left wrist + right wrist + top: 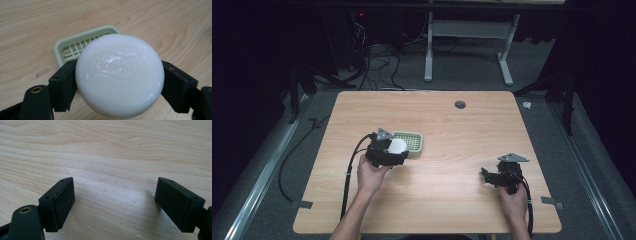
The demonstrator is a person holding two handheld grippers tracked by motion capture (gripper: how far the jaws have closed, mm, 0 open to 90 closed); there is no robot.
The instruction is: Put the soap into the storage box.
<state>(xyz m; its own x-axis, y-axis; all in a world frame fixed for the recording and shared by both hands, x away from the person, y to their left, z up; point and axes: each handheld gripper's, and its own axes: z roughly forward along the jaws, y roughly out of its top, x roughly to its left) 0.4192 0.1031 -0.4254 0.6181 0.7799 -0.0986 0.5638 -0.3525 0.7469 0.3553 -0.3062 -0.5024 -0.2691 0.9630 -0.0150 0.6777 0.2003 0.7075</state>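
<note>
A round white bar of soap [119, 75] is clamped between the jaws of my left gripper [393, 151], held just above the table. In the high view the soap [396, 146] sits at the near left edge of a pale green slotted soap dish [411, 141]. The dish [72, 47] lies right behind the soap in the left gripper view, partly hidden by it. My right gripper [487, 176] rests low over bare wood at the right side of the table. Its jaws stand wide apart with nothing between them [115, 205].
The wooden table [452, 125] has a small dark round grommet [460, 104] near its far edge. Cables trail from both grippers toward the near edge. Beyond the table stand a white desk frame [467, 30] and loose cables on the floor.
</note>
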